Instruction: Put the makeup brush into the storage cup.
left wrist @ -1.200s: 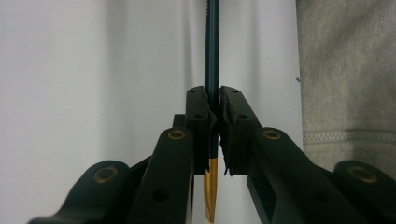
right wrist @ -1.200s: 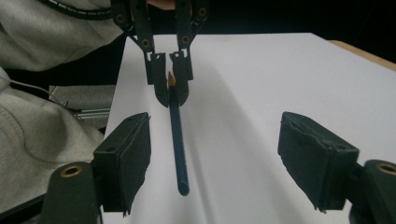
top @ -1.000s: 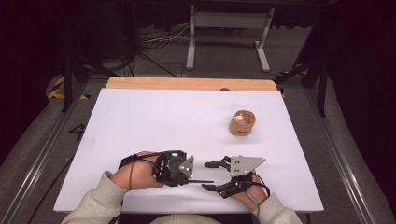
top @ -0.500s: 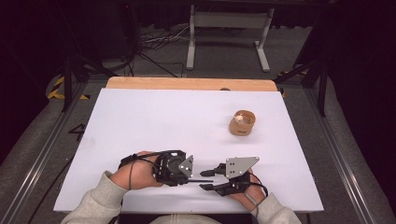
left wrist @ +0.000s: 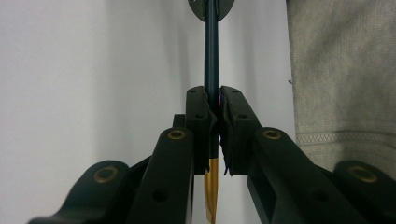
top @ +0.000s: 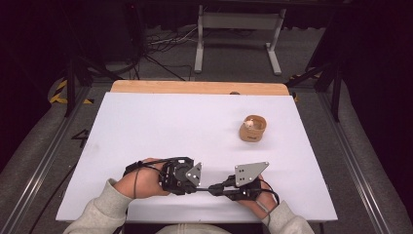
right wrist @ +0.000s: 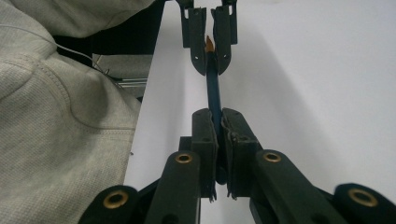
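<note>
A thin dark blue pen (top: 208,189) with a gold end lies level just above the white table top (top: 170,126), near its front edge. My left gripper (top: 200,188) comes in from the left and is shut on the gold end. In the left gripper view its jaws (left wrist: 212,100) pinch the pen (left wrist: 211,56), and gold shows below the pads. My right gripper (top: 219,189) faces it from the right. Its jaws have just been closing and now clamp the blue shaft (right wrist: 214,88) in the right gripper view (right wrist: 215,122). The left gripper (right wrist: 210,51) shows beyond.
A small round wooden cup (top: 253,129) with something white in it stands at the table's right middle. A wooden board edge (top: 195,87) runs along the back. A grey sleeve (right wrist: 56,112) sits close to the front edge. A metal stand (top: 238,29) is on the floor beyond.
The right gripper's jaws stood wide apart around the pen a second ago; they are now closed on it. Both hands stayed in place.
</note>
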A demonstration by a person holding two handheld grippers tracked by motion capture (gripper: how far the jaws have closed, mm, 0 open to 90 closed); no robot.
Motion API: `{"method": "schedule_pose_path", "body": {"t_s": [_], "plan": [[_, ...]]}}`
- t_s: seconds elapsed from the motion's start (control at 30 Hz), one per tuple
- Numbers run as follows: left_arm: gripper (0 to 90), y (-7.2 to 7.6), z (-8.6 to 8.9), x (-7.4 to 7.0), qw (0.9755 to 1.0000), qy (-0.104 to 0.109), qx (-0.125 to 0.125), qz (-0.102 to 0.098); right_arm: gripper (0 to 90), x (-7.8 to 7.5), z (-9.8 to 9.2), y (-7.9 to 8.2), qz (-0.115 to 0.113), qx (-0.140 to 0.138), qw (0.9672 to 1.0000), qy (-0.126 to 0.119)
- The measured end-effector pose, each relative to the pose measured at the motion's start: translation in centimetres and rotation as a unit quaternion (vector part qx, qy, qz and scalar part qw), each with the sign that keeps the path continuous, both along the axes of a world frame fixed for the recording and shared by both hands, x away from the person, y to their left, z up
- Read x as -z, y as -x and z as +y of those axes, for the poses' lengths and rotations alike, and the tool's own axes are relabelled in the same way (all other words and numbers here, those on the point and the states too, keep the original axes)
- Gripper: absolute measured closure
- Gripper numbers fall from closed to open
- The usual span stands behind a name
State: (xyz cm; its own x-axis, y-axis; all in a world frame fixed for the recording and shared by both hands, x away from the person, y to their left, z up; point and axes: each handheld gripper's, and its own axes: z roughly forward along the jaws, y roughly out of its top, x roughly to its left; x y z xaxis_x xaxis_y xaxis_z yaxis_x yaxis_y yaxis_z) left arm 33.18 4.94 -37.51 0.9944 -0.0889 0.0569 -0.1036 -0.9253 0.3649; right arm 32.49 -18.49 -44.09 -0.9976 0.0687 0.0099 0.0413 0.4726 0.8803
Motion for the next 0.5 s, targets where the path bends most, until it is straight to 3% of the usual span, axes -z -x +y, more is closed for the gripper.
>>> {"method": "schedule_pose_path", "body": {"t_s": [0.37, 0.5], "plan": [[80.9, -0.03, 0.21, -0.10, 1.0000, 0.001, -0.008, 0.004, 85.0, -0.21, 0.06, 0.19, -0.008, 0.003, 1.0000, 0.006], [71.3, -0.20, 0.71, -0.44, 1.0000, -0.001, -0.008, 0.005, 85.0, -0.35, -0.33, 0.09, -0.007, 0.007, 0.9999, 0.002]]}}
